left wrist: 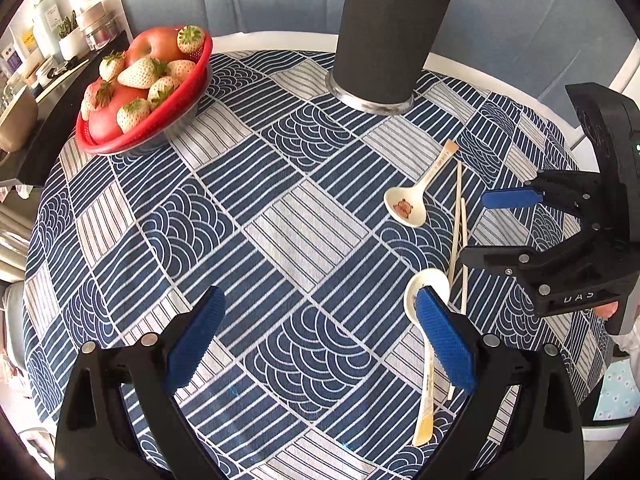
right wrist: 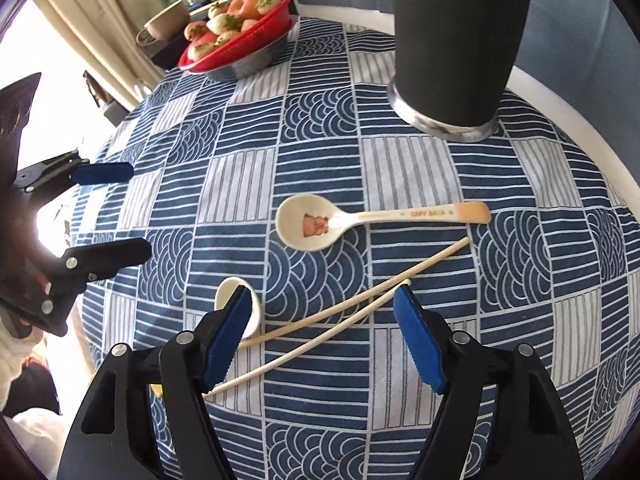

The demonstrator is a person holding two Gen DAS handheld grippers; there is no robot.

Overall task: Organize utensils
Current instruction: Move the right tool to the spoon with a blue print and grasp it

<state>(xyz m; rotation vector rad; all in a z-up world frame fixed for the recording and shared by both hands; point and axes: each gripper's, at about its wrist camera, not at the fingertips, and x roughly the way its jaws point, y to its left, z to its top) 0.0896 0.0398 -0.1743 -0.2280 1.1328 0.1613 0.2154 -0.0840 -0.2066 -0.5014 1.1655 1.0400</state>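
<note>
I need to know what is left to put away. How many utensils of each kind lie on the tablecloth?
Spoons: 2
Chopsticks: 2
Total: 4

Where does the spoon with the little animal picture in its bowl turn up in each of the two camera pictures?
Left wrist view: spoon lies right of centre, handle pointing up toward the black holder.
Right wrist view: spoon lies at centre, handle pointing right.
Shared landmark: the black holder.
</note>
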